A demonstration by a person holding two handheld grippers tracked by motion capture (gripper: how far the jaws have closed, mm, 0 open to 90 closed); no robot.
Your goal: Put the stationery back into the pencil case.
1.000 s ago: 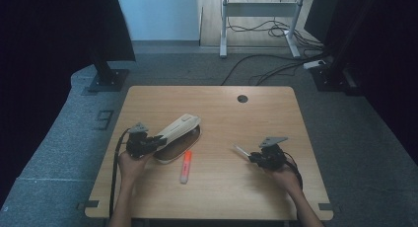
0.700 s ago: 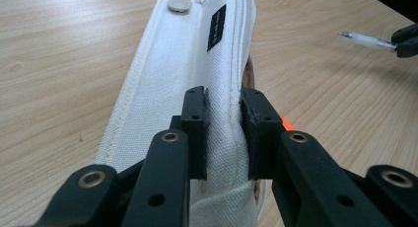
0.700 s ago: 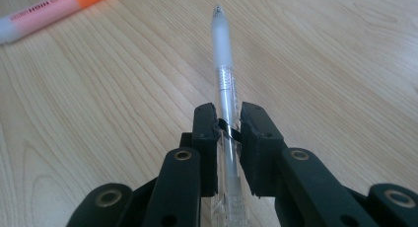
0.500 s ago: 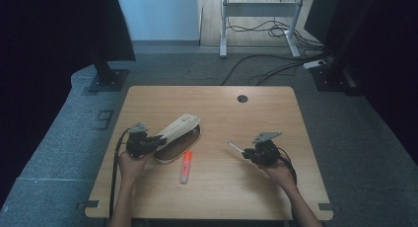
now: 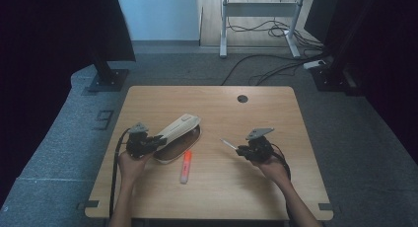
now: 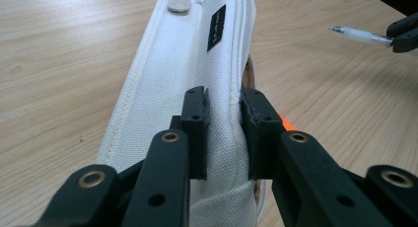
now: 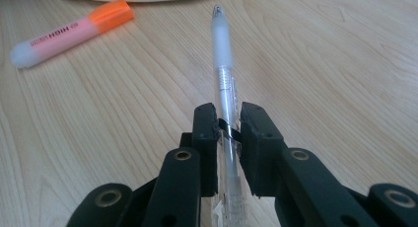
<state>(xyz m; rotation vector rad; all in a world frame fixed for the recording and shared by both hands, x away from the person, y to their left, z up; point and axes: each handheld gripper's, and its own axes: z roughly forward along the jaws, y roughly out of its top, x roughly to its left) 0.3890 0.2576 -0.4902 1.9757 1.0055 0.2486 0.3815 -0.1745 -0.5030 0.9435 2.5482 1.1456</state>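
Right gripper [image 7: 227, 133] is clamping the clear pen [image 7: 224, 74] just above the table, left gripper [image 6: 224, 133] is pinching the white pencil case [image 6: 197, 79] flap open, so the pen and orange highlighter [image 5: 185, 166] are still waiting to go in.

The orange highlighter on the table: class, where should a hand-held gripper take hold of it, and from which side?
Probably grip the highlighter across the middle of its barrel, coming straight down from above. It lies flat on the table, apart from the pencil case, so both long sides are open to the jaws; closing across the narrow width should be steadier than pinching the cap or the end.
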